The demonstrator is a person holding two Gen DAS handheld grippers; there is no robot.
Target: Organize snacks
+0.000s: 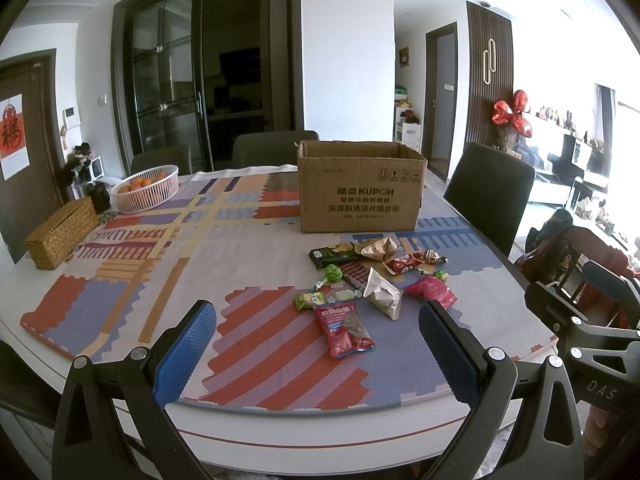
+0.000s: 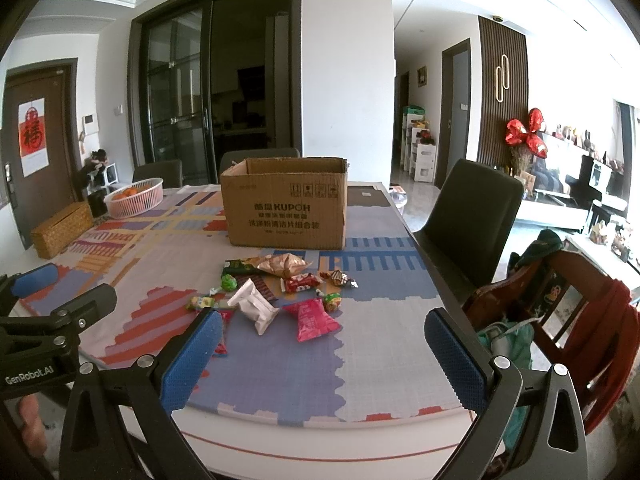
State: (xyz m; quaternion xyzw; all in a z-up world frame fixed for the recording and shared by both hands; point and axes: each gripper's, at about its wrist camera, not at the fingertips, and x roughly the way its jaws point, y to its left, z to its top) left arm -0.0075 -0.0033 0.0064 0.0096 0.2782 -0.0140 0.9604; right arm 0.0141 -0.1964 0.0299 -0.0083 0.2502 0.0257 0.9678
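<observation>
Both grippers hover at the near table edge, nothing in them: left gripper (image 1: 318,344) w/ its blue-padded fingers spread wide, right gripper (image 2: 324,354) spread just as wide. Just ahead of them the loose heap of small snack packets (image 1: 370,280) lies scattered on the patchwork-pattern table mat (image 1: 132,264): a red sachet w/ white lettering (image 1: 344,330) nearest the left gripper, a white crinkled pouch (image 2: 254,306) and a pink packet (image 2: 314,320) nearer the right, plus green sweets, a tan crisp bag etc. Behind the heap, apart from it, stands the open brown cardboard box (image 1: 360,196), upright. Looks like the job's barely begun: every visible packet is on the mat; box interior can't be seen, so can't say if anything's in it. Left view alone shows the red sachet in full; in the right view a finger hides most of it. Right view alone shows the wooden chair draped w/ red cloth (image 2: 580,320) beside the table in full.
</observation>
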